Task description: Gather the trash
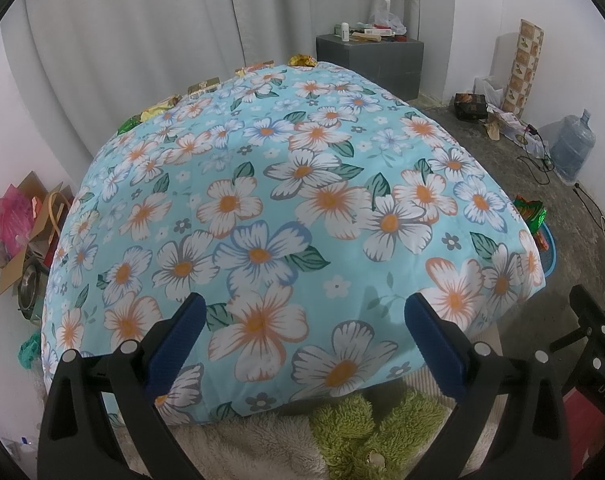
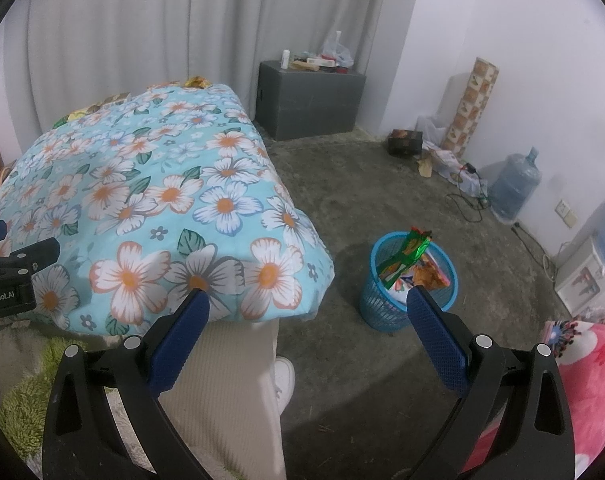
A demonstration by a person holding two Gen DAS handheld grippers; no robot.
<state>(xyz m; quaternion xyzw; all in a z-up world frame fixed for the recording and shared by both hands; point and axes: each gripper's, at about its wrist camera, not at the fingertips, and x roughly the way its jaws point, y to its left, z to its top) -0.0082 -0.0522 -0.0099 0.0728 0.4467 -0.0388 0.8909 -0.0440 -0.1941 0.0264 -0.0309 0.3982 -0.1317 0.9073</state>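
Both grippers empty, jaws spread wide: left gripper (image 1: 302,316) over near end of floral quilt (image 1: 262,208), right gripper (image 2: 308,300) off quilt's right edge, aimed toward blue basket (image 2: 382,312) on floor. Basket beside quilt, already stuffed with wrappers (image 2: 402,256), probably placed there for short carry. Remaining wrappers (image 1: 200,88) lined along quilt's far edge, near curtain, well apart from both grippers. Likely next: long reach across quilt. Wide opening suits flat, crinkly packets.
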